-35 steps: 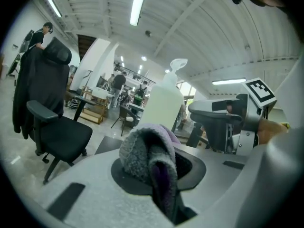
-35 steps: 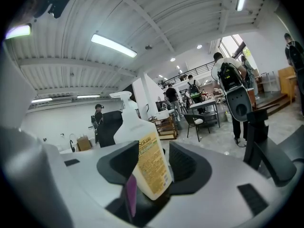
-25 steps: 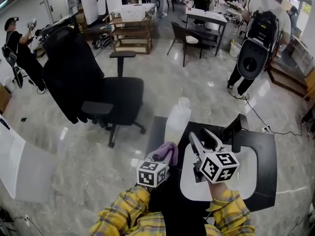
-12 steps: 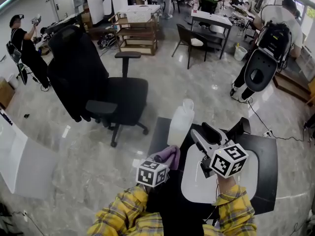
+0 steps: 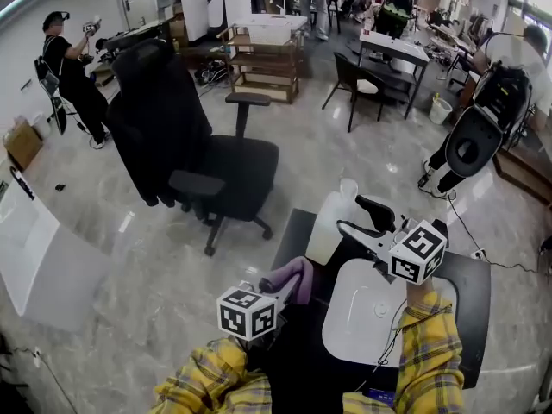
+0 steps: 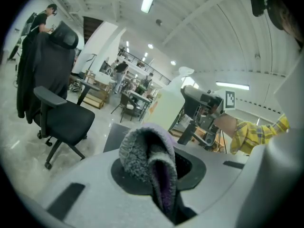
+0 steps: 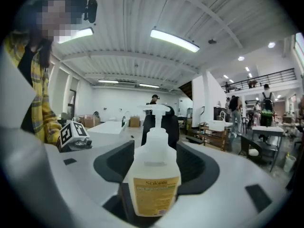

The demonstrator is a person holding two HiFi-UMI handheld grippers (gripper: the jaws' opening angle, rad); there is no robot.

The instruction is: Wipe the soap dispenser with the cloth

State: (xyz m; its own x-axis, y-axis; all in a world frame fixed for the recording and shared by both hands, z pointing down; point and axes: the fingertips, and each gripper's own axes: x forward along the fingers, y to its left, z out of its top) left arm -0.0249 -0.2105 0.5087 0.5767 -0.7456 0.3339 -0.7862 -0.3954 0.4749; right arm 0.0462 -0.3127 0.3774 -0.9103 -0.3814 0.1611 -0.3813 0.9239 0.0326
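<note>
Soap dispenser [image 5: 332, 227]: upright on the surface [image 5: 470, 291], lower right of the head view, between the jaws of your right claw [image 5: 352, 214], which have just been opening wide (close squarely on the body first). Cloth [image 6: 147, 160]: pinched in your left claw [image 6: 164, 194], lower centre; wipe with light strokes.

Heads up: in the head view your right gripper [image 5: 354, 215], jaws just opening with the soap dispenser [image 5: 326, 228] between them, is covering that bottle's right side. In its own view the bottle's base is hiding behind the gripper body. The cloth's [image 6: 142, 151] tail is disappearing down between the left gripper's [image 6: 160, 177] jaws. The label's [image 7: 153, 194] small print is blurring out.
</note>
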